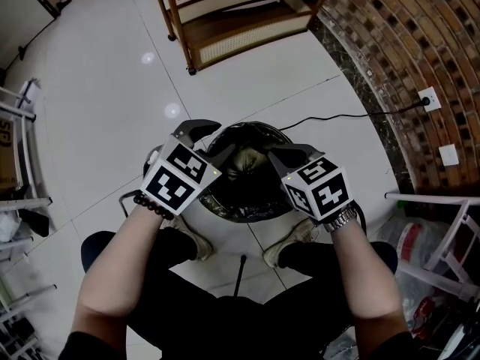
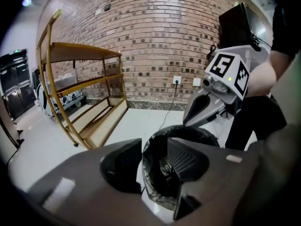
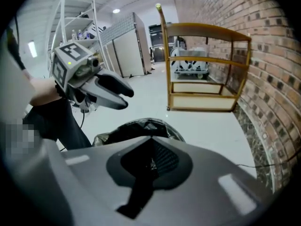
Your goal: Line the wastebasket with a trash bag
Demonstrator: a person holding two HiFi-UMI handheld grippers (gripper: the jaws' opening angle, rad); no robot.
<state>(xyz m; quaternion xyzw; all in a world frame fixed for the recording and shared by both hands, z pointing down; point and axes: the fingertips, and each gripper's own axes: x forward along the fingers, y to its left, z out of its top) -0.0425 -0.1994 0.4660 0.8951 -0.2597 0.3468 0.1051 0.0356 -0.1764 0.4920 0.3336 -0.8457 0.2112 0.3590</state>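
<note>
The wastebasket (image 1: 255,214) stands on the floor between the person's shoes, the black trash bag (image 1: 244,163) bunched inside it. The film should be spread evenly over the rim. Only the gripper views show the jaws: the left gripper (image 2: 155,168) stands narrowly apart with nothing pinched, and the right gripper (image 3: 150,161) is closed.

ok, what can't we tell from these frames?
- Edge of the bag at the sides of the basket rim: head view, left gripper and right gripper cover it.
- The basket's bottom: head view, dark bag folds; gripper views, their own jaws block it.
- Any film pinched in the shut right gripper: right gripper view, too dark.
</note>
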